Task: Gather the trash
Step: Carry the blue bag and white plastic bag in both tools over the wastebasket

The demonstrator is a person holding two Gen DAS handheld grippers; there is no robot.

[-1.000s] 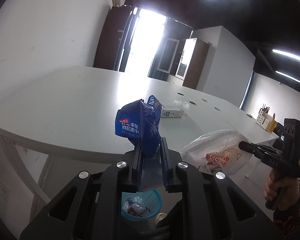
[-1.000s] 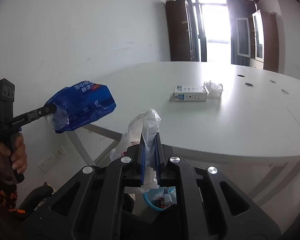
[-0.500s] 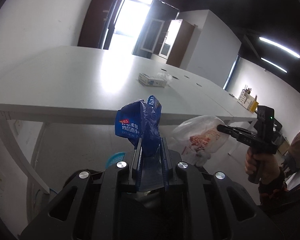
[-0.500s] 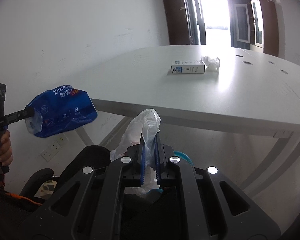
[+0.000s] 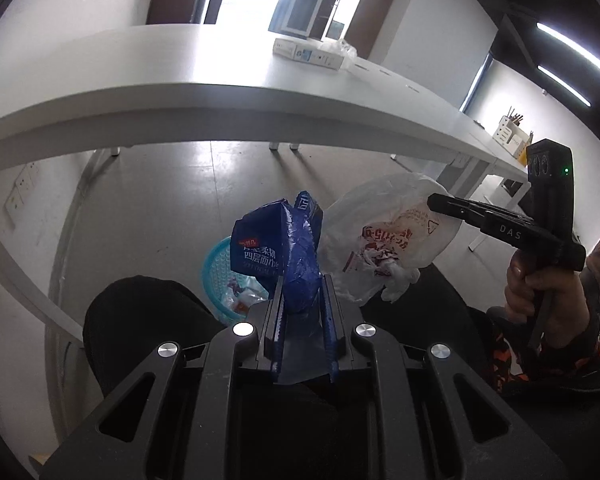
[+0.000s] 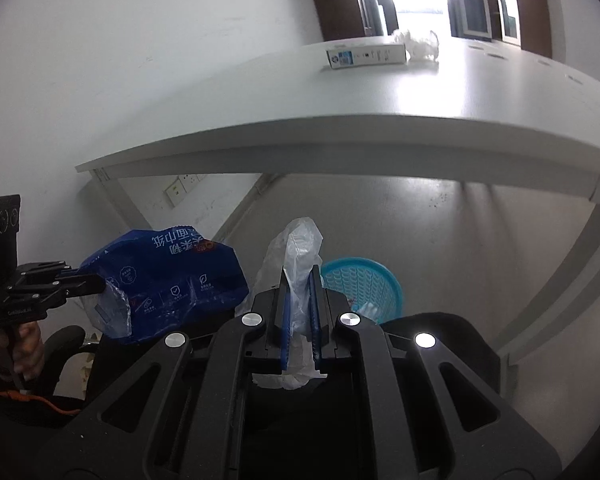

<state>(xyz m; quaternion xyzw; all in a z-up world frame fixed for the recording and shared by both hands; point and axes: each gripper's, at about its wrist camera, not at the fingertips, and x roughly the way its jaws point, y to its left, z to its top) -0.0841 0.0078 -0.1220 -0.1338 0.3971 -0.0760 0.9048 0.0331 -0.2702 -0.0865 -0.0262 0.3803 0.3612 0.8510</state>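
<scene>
My left gripper (image 5: 302, 280) is shut on a crumpled blue tissue wrapper (image 5: 278, 248), which also shows in the right wrist view (image 6: 164, 276). My right gripper (image 6: 299, 276) is shut on a white plastic bag (image 6: 296, 252) with red print, which shows beside the wrapper in the left wrist view (image 5: 384, 236). Both are held below the table's edge, above and in front of a turquoise mesh trash basket (image 6: 360, 284) on the floor, partly hidden behind the wrapper in the left wrist view (image 5: 220, 268).
The white table (image 5: 220, 92) curves overhead; on it lie a white and blue box (image 6: 366, 56) and a crumpled white wrapper (image 6: 418, 46). A black chair back (image 5: 140, 320) stands just before the basket. Table legs (image 6: 560, 280) and a wall socket (image 6: 182, 188) flank the floor.
Both grippers have dropped from table height to below the table's edge with their trash, tilting down toward the basket on the floor.
</scene>
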